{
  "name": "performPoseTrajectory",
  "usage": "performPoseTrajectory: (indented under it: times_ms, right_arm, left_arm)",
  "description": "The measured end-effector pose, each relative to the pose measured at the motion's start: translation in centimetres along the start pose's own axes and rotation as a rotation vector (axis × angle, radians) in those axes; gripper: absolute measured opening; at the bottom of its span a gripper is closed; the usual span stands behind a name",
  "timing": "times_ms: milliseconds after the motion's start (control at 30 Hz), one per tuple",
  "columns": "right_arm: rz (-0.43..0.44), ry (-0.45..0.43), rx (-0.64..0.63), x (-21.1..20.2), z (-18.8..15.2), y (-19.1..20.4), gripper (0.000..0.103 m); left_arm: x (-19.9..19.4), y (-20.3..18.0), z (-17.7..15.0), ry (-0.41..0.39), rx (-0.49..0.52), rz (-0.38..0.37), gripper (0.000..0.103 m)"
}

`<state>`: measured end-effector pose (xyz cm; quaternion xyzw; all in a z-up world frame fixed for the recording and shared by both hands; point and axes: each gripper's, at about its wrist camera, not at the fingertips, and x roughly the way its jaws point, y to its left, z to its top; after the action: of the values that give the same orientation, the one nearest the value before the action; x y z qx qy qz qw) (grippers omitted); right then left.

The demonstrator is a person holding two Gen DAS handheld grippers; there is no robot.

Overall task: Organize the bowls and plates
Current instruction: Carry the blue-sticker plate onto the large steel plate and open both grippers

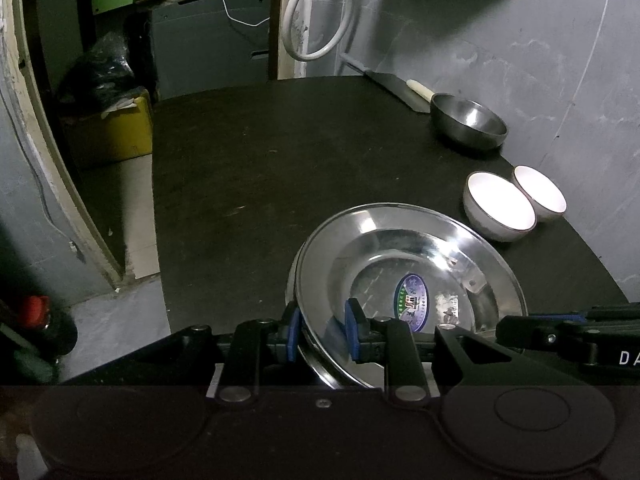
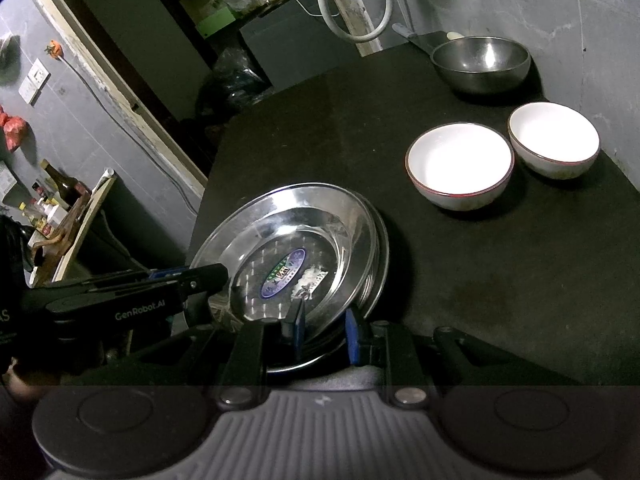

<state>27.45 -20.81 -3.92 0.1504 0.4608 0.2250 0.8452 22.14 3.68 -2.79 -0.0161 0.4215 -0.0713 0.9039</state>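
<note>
A shiny steel plate [image 1: 404, 272] with a blue oval sticker is tilted over a second steel plate on the black table [image 1: 260, 168]. My left gripper [image 1: 322, 330] is shut on its near-left rim. My right gripper [image 2: 326, 334] is shut on the plates' near rim [image 2: 320, 240]; whether it pinches one plate or both is unclear. Each gripper shows in the other's view, the right one at the plate's right side [image 1: 560, 328] and the left one at the plate's left side [image 2: 160, 284]. Two white bowls [image 2: 460, 164] [image 2: 554, 140] and a steel bowl [image 2: 482, 62] stand at the back right.
A cleaver with a pale handle [image 1: 400, 88] lies behind the steel bowl by the grey wall. The table's left edge drops to the floor, where a yellow box [image 1: 116, 132] stands. A shelf with bottles [image 2: 56, 200] is at the far left.
</note>
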Motion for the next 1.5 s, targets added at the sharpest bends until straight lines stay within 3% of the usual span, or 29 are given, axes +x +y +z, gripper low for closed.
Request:
performPoseTrajectory:
  times_ms: [1500]
  right_arm:
    - [-0.044,0.014,-0.042,0.5,0.5,1.1,0.027]
  left_arm:
    - [0.7,0.1,0.1,0.022,0.015,0.023,0.027]
